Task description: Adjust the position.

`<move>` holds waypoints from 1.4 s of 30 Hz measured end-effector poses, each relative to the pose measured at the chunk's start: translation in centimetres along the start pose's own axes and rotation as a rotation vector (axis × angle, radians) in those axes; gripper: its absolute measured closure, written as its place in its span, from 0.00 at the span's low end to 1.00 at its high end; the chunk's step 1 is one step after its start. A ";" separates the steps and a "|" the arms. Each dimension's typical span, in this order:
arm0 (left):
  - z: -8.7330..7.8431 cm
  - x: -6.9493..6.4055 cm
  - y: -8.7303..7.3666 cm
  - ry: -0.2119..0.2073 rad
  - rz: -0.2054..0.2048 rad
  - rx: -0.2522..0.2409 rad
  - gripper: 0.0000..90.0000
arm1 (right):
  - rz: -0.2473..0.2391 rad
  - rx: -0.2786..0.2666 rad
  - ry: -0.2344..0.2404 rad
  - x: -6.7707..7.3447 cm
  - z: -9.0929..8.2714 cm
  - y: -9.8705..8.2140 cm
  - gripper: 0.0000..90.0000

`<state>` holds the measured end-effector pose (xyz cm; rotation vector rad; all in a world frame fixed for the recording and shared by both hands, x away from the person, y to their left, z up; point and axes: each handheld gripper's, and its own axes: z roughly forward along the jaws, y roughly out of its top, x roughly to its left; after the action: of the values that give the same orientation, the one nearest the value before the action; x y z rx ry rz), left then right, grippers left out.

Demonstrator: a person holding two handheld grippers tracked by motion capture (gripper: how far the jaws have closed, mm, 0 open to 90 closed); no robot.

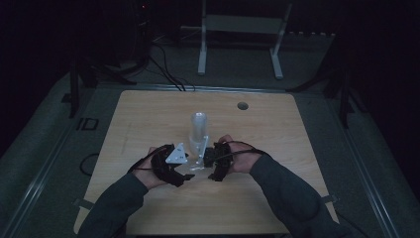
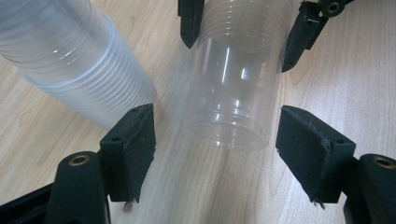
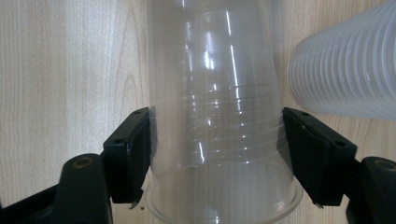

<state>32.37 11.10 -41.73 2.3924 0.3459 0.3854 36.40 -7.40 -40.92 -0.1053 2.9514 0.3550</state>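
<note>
A single clear plastic cup (image 3: 217, 116), already separated from the tall stack of translucent cups (image 2: 70, 56), was gripped mid-frame by the right gripper (image 3: 217, 156). The left gripper (image 2: 215, 154) was spread around its base, not touching; placement remained.

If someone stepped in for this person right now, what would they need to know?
Right gripper: shut on the clear cup, pads pressing its ribbed wall near the rim.
Left gripper: open, jaws either side of the same cup's base end, not touching it.
Stack of cups: upright on the table, just beyond both grippers.
Done: one cup appears to be off the stack, held low over the table.
Left: probably close the left gripper on the base end, or set the cup down. I can't tell which.
</note>
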 end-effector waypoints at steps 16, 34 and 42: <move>0.5 0.2 0.9 -0.023 0.043 0.064 0.32 | -0.009 0.000 0.001 0.0 0.1 0.1 0.32; 1.7 0.1 1.0 -0.038 0.043 0.101 0.33 | -0.022 -0.009 -0.008 0.0 -0.1 0.4 0.32; 1.9 0.3 0.9 -0.051 0.051 0.111 0.36 | -0.018 -0.014 -0.008 0.0 -0.2 0.4 0.32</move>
<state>33.46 9.49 -42.44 2.5191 0.2901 0.3348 36.31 -7.05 -40.63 -0.1323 2.9387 0.3722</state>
